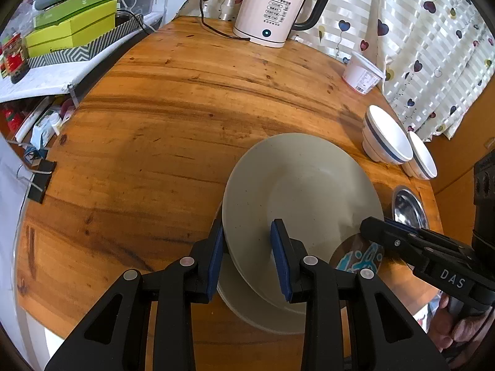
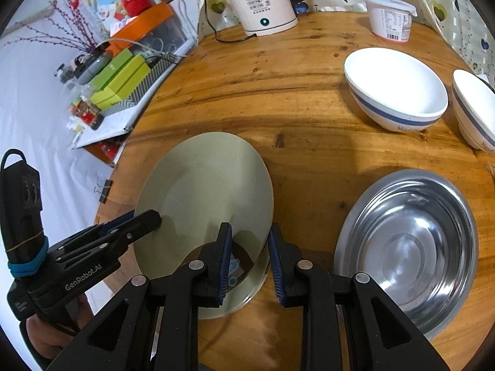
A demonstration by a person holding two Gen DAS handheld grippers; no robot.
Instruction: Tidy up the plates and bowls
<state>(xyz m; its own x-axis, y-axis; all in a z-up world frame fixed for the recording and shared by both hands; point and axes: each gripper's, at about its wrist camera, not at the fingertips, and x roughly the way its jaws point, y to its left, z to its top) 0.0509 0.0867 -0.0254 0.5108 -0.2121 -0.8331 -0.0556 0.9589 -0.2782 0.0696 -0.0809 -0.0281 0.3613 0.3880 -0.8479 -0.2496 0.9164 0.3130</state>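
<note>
Left wrist cam first: the left gripper (image 1: 250, 259) has its blue pads on either side of the rim of a pale grey-green plate (image 1: 309, 191), and the plate is tipped up off the wooden table (image 1: 154, 123). There's a second plate (image 1: 247, 312) of the same colour lying flat right under it. The right gripper (image 1: 376, 227) pokes in from the right at the plate's far edge, but can't tell from here whether it's actually pinching. Two white bowls with blue bands (image 1: 388, 136) sit side by side near the curtain, with a steel dish (image 1: 408, 207) just in front of them and a white kettle (image 1: 272, 9) at the back.

Right wrist cam: the right gripper's pads straddle the near rim of the tilted plate, with gaps visible, so it looks spread. The steel dish is to the right, the bowls behind it, apart from the plates.
</note>
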